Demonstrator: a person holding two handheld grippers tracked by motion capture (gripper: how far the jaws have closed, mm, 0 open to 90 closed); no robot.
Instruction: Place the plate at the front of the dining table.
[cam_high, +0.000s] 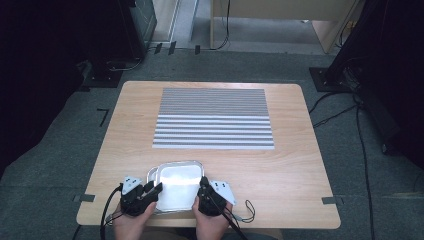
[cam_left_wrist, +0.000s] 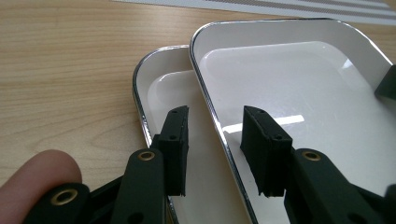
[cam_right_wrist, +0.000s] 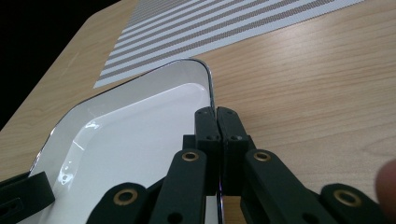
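Observation:
Two white trays with shiny metal rims lie near the table's front edge, one on the other. The upper tray (cam_high: 176, 172) (cam_left_wrist: 289, 79) (cam_right_wrist: 140, 121) is shifted to the right, so the lower tray (cam_high: 151, 176) (cam_left_wrist: 161, 88) peeks out on the left. My left gripper (cam_high: 154, 190) (cam_left_wrist: 215, 116) is open, its jaws either side of the upper tray's left rim. My right gripper (cam_high: 202, 186) (cam_right_wrist: 216, 114) is shut on the upper tray's right rim.
A grey and white striped mat (cam_high: 214, 118) (cam_right_wrist: 224, 28) covers the middle and far part of the wooden table (cam_high: 300, 165). Cables lie on the floor around the table, and a wooden desk stands beyond it.

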